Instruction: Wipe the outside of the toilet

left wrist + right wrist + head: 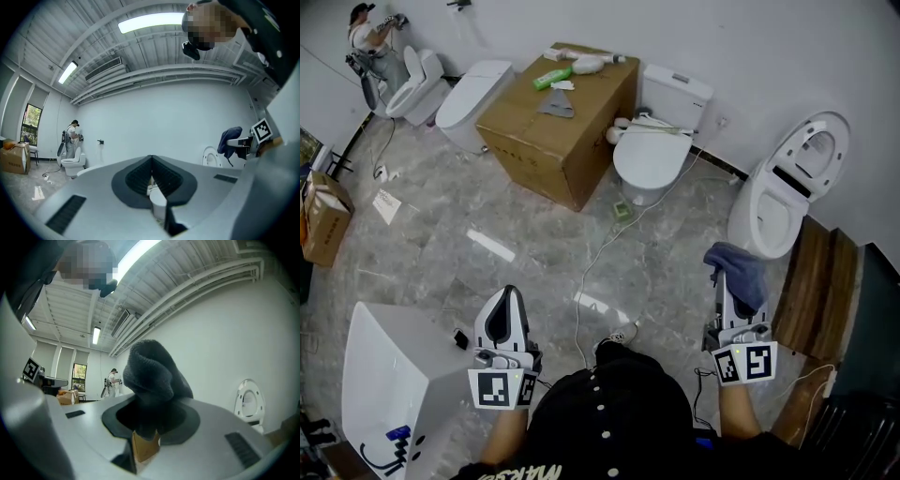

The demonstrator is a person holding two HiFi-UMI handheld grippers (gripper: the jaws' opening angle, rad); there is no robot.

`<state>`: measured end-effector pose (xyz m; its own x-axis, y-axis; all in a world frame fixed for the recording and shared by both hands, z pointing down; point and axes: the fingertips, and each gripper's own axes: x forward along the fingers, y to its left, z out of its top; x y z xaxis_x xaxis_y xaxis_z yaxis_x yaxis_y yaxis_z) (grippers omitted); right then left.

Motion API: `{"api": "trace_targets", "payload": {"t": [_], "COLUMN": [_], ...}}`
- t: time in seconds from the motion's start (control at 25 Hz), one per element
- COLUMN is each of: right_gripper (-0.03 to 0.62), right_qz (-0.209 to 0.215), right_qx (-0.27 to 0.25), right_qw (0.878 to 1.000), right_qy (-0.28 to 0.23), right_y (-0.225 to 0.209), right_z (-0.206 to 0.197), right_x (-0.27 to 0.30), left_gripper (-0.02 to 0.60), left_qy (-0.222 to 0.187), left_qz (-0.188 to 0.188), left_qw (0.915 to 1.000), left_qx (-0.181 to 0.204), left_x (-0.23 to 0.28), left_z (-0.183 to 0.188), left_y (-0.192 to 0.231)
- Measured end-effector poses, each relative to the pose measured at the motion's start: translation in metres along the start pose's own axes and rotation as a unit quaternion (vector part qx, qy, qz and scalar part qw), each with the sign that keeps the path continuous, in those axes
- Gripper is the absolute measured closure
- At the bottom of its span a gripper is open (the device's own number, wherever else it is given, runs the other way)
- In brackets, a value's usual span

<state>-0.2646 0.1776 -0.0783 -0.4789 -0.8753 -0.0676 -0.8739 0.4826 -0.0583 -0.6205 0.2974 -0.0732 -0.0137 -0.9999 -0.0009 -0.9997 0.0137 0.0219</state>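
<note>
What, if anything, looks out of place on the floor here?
A white cable trails loose across the floor from the middle toilet toward the person's shoe, a likely trip hazard. Paper also lies at left.

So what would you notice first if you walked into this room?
Toilets everywhere along the far wall: a closed white toilet in the middle, an open-lidded toilet at the right. A big cardboard box stands beside the closed one, and near the bottom right the right gripper clamps a dark blue cloth.
</note>
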Motion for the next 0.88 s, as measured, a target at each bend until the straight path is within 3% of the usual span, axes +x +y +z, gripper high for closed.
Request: {"api": "trace_targets", "payload": {"t": [0.48, 0.72, 0.88], "right_gripper": [0.499, 0.499, 0.499], "right_qz": [-0.045, -0.121, -0.177], "right_qx": [0.001, -0.002, -0.009], "right_qw": [0.999, 0.993, 0.984], "right_qy": [0.004, 0.004, 0.002], "right_y": [-0.034, -0.069, -0.083], "right_z": [-0.004, -0.005, -0.001], "right_x": [0.026, -0.008, -0.033], "left_gripper": [0.571, 0.571, 0.571], "left_qy": [-0.003, 0.016, 0.017], "left_qz": [-0.033, -0.097, -0.159], "left_qw": [0.9994, 0.9952, 0.9871], "left_qx": [-0.004, -0.007, 0.002], "left_x": [0.074, 0.111, 0.142], "left_z": [0.003, -0.006, -0.009], "left_y": [-0.005, -0.038, -0.061]}}
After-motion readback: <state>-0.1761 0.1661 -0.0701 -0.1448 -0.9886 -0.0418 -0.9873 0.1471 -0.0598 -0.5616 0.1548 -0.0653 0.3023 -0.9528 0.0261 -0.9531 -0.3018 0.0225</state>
